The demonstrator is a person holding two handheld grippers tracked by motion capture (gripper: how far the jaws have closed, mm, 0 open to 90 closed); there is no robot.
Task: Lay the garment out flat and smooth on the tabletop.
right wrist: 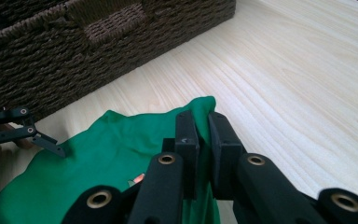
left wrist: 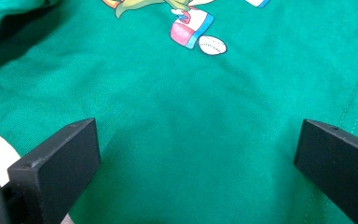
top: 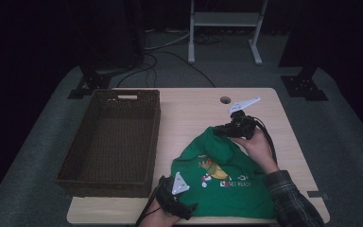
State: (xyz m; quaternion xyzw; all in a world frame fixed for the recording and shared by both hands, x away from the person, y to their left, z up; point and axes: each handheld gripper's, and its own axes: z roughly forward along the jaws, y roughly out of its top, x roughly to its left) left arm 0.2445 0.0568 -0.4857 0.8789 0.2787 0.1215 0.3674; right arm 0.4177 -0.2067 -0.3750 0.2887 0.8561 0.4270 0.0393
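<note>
The green shirt (top: 227, 177) lay on the table (top: 194, 118) beside the basket (top: 111, 142). The right gripper (right wrist: 204, 122) pinched its far edge tight; the left gripper (left wrist: 191, 154) stood wide open over the near hem.

Green shirt (top: 227, 177) on table (top: 189, 113), beside wicker basket (top: 111, 142), between two grippers.

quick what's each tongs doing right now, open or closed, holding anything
Left tongs: open, jaws wide apart over the green shirt, gripping nothing.
Right tongs: closed on a fold of the green shirt, pinched between the jaws.
</note>
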